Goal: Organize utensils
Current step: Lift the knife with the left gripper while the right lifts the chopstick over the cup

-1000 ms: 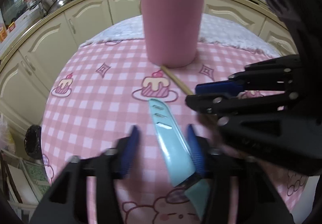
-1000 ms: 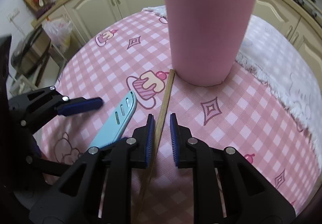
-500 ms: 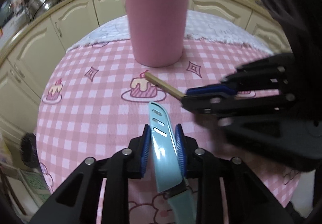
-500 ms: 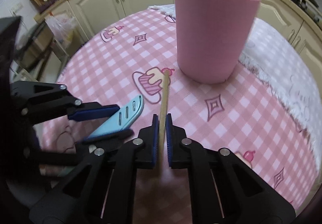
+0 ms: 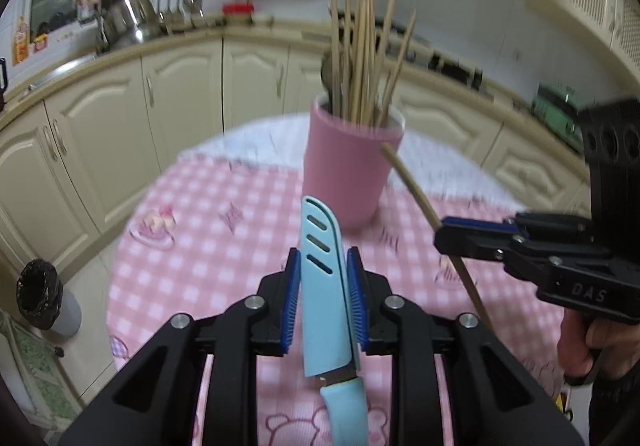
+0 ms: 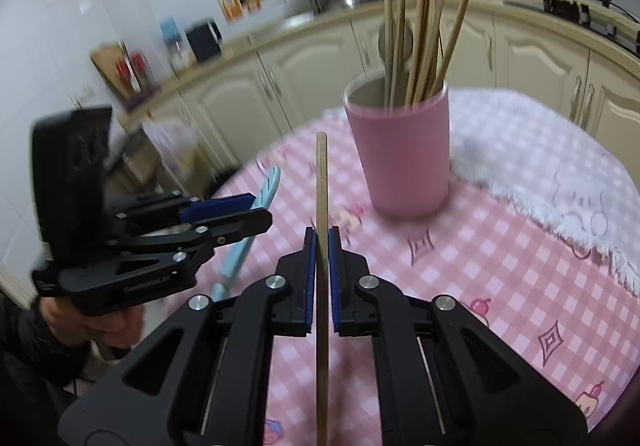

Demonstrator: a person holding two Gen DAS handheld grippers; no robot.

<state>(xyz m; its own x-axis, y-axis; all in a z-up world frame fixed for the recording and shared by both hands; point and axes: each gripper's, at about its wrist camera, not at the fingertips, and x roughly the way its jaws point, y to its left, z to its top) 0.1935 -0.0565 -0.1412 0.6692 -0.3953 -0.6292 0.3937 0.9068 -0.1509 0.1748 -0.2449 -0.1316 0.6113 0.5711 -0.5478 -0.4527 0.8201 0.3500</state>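
Note:
A pink cup (image 5: 348, 169) (image 6: 404, 149) holding several wooden chopsticks stands on the round table with a pink checked cloth (image 5: 208, 246) (image 6: 500, 286). My left gripper (image 5: 323, 266) is shut on a light blue sheathed knife (image 5: 324, 286), lifted off the cloth, tip toward the cup. In the right wrist view, the left gripper (image 6: 240, 211) and the blue knife (image 6: 256, 221) show at the left. My right gripper (image 6: 321, 246) is shut on a single wooden chopstick (image 6: 321, 197), raised upright in front of the cup. In the left wrist view, the right gripper (image 5: 444, 234) and its chopstick (image 5: 416, 189) sit to the right.
Cream kitchen cabinets (image 5: 120, 125) curve round behind the table, with pots and hanging utensils on the counter (image 5: 132, 21). A white fringed mat (image 6: 560, 181) lies under the cloth's far side. A bin with a black bag (image 5: 40, 298) stands on the floor at left.
Both grippers closed on their items, the left on the knife and the right on the chopstick, then lifted them off the cloth and tilted up toward the cup.

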